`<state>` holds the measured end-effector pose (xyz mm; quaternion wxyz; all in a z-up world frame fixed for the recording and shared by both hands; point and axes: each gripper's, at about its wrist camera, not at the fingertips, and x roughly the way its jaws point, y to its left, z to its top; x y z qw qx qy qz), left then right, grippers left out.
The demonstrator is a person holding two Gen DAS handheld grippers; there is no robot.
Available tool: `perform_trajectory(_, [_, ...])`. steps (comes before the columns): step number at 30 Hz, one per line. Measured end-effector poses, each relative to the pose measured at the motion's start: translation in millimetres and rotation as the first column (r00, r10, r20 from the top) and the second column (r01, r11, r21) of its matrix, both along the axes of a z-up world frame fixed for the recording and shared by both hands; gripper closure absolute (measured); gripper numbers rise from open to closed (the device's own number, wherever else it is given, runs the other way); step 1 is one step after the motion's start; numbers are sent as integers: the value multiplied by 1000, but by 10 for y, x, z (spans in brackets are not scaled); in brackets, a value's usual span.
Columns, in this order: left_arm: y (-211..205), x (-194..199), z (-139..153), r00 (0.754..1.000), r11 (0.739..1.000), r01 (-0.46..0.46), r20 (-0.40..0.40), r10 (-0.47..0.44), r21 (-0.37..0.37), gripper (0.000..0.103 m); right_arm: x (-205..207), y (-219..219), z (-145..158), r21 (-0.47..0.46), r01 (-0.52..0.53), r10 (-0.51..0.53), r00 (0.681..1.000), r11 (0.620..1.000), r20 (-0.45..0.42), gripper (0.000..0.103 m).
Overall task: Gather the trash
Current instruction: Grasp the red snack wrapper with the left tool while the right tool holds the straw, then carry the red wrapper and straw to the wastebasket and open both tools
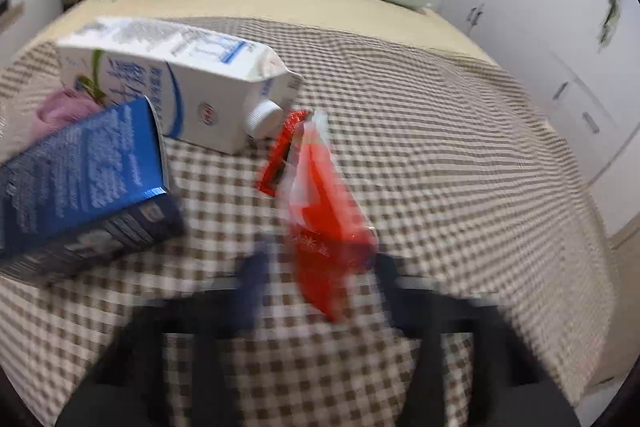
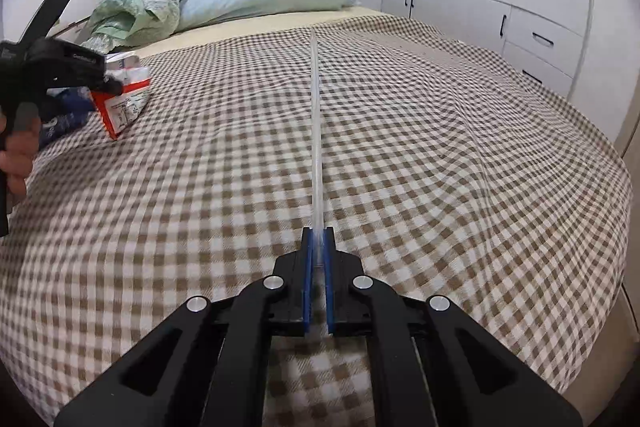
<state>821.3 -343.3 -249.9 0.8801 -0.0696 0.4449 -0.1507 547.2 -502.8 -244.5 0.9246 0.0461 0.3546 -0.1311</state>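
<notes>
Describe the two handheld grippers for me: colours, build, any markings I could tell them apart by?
The right gripper is matte black plastic with angular linkage arms, four round silver pivot bolts and flat blue finger pads. The left gripper is blurred in its own camera but shows the same black arms and blue pads; from the right camera its black body carries small white lettering, too small to read. No cables or sleeve show.

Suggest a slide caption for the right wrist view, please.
Right gripper clamps a clear straw above the checked bedspread.
</notes>
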Motion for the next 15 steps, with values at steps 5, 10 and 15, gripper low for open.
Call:
perform_trajectory(5, [181, -597, 182, 996, 995, 59, 75, -53, -81, 93, -126, -90, 47, 68, -4, 2, 1000, 998, 28, 98])
perform_trajectory(10, [371, -1620, 673, 981, 972, 162, 133, -141, -168, 94, -776, -206, 365, 102, -13, 4, 996, 995, 84, 98])
perform_trajectory(15, [259, -2828, 932, 917, 892, 387, 195, -348, -232, 93, -2148, -541, 498, 77, 44, -51, 995, 996, 85, 98])
